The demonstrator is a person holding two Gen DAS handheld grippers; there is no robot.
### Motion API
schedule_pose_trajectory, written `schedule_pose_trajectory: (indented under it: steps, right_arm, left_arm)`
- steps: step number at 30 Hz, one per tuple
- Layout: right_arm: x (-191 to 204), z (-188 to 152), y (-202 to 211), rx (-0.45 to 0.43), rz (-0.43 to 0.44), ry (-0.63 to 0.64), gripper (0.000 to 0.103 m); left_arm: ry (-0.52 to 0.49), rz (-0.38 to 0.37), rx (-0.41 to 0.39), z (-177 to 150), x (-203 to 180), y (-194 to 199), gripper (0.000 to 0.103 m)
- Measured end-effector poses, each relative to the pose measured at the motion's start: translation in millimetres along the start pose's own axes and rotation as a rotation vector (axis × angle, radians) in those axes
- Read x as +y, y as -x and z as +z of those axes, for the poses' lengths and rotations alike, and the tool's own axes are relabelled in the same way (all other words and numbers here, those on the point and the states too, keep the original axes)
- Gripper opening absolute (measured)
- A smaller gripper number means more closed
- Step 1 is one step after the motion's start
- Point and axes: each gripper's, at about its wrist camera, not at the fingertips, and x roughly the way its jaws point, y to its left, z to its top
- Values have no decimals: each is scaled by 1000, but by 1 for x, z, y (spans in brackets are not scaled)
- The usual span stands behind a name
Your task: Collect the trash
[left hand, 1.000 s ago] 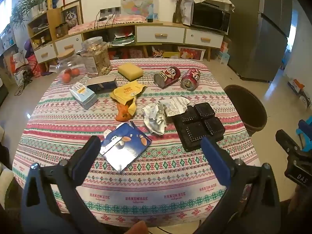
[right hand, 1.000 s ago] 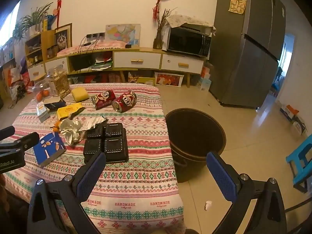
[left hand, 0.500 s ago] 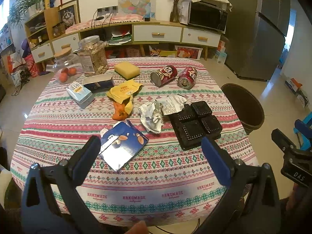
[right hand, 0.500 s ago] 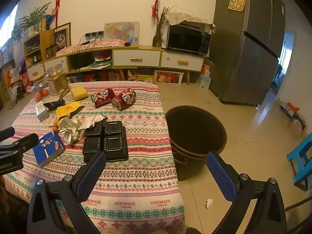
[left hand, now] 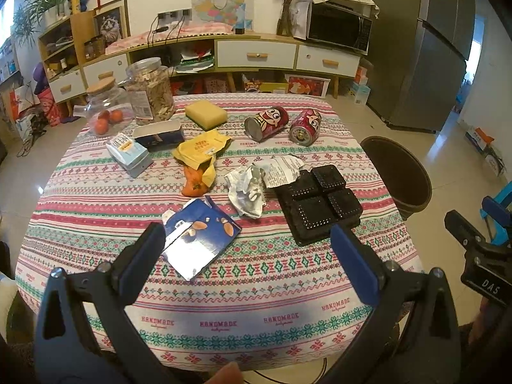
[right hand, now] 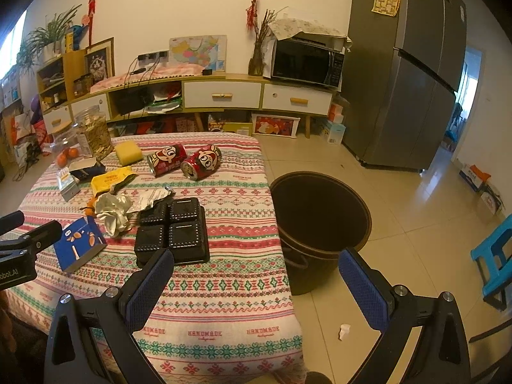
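Trash lies on a patterned tablecloth (left hand: 96, 204): a flattened blue carton (left hand: 198, 240), crumpled white paper (left hand: 248, 188), a black plastic tray (left hand: 320, 203), a yellow wrapper (left hand: 200, 150), orange peel (left hand: 193, 182) and two red cans (left hand: 267, 123) (left hand: 305, 126). A dark bin (right hand: 320, 214) stands on the floor right of the table. My left gripper (left hand: 248, 240) hangs open above the table's near edge, empty. My right gripper (right hand: 256, 268) is open and empty, between the black tray (right hand: 172, 230) and the bin.
Two jars (left hand: 150, 89), a yellow sponge (left hand: 206, 115), a small dark box (left hand: 158, 134) and a light blue pack (left hand: 128, 153) sit at the table's far side. A sideboard (right hand: 224, 94), a microwave (right hand: 307, 60) and a fridge (right hand: 409, 80) stand behind. A blue stool (right hand: 494, 259) is at right.
Both grippers have drawn back and risen slightly, so the table looks a little farther away. Nothing on the table has moved, and both grippers stay open.
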Motion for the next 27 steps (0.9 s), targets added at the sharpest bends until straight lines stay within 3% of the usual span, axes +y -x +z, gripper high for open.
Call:
schedule_pose_trajectory:
  steps: [27]
  right_arm:
    - [-3,-1,-2,-1,-2,-7,103]
  left_arm:
    - [1,-6,9,-3,3,-2,102]
